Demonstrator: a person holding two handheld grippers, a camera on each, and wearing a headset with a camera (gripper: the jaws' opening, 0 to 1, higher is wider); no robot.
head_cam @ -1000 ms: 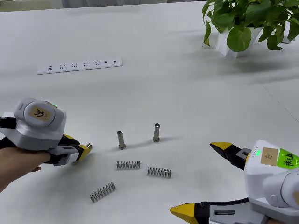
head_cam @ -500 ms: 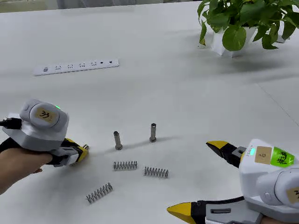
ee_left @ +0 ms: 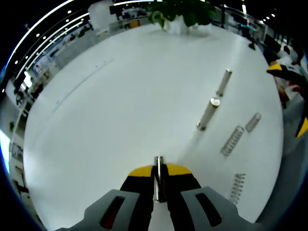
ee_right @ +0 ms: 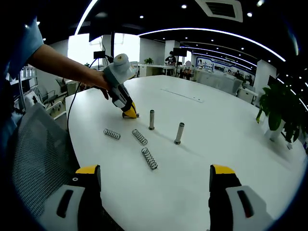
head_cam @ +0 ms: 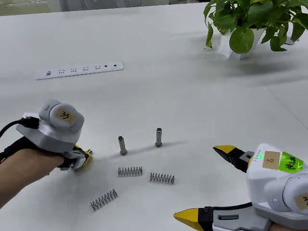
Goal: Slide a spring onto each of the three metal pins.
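Left hand-held gripper (head_cam: pixel 85 155) is clamped on one metal pin (ee_left: pixel 158 177), shaft in line with its jaws, leaving the wide-open right hand-held gripper (head_cam: pixel 197 183) free, the nearest spring (head_cam: pixel 162 177) lying flat on the desk (head_cam: pixel 168 86) ahead of it.

It was an open-plan office. A broad white meeting surface (head_cam: pixel 192 96) carried a white power strip (head_cam: pixel 80 69) toward ten o'clock and a potted plant (head_cam: pixel 250 24) in a white pot at one o'clock. In the right gripper view, a mesh office chair (ee_right: pixel 29 159) stood at the surface's edge. Overhead were long curved light strips (ee_right: pixel 211 30), recessed spotlights (ee_right: pixel 184 6) and a ceiling vent (ee_right: pixel 221 7).
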